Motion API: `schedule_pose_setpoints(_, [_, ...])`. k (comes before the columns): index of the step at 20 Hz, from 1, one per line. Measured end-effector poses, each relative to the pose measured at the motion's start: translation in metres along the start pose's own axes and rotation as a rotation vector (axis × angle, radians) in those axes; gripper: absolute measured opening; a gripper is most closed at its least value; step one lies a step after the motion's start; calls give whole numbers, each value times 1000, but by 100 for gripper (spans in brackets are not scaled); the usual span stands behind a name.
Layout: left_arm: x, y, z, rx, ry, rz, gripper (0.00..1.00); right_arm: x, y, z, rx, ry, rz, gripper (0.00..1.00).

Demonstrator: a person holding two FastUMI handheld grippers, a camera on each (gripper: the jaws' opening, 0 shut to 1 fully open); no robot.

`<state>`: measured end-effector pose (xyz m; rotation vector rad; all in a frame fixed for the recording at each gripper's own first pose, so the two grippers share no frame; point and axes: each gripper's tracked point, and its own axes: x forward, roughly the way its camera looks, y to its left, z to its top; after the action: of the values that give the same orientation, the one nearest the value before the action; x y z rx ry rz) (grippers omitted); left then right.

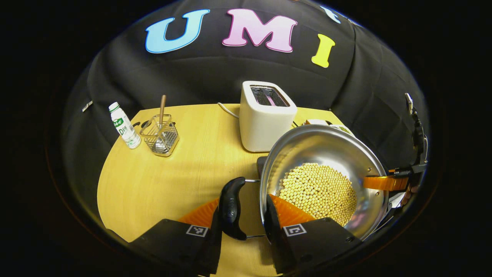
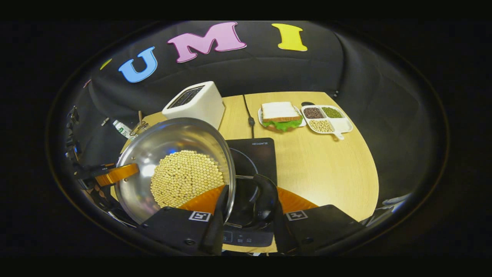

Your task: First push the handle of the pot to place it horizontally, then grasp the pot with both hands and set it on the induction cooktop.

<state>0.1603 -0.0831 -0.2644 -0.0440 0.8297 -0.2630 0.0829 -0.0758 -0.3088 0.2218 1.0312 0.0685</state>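
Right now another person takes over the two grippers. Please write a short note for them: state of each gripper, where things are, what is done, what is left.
Left gripper: shut on the pot's left black handle.
Right gripper: shut on the right black handle.
The steel pot of soybeans is lifted and tilted, partly over the induction cooktop.
Done: both handles are grasped, pot is raised.
Left: level it, lower it onto the cooktop, open both grippers.
The toaster stands close behind.

Both views look down close from opposite sides of the pot (image 1: 323,181) (image 2: 173,169), sharing the toaster (image 1: 265,115) (image 2: 196,102).
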Motion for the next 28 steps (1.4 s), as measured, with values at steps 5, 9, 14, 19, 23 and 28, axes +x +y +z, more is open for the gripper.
schedule_pose_setpoints(5, [14,-18,-3,7,8,8,56,11,-22,-3,8,9,6,55])
schedule_pose_setpoints(9, [26,-26,-7,-1,15,6,56,18,-32,-4,5,10,4,55])
schedule_pose_setpoints(14, [37,-27,-9,3,18,2,56,27,-37,-8,10,14,4,55])
schedule_pose_setpoints(19, [46,-24,-16,-1,34,-4,56,29,-36,-12,12,21,-3,56])
schedule_pose_setpoints(23, [48,-24,-17,-25,26,-21,56,30,-36,-11,10,9,-3,56])
schedule_pose_setpoints(28, [48,-24,-16,-18,28,-25,57,29,-37,-11,19,11,-8,56])
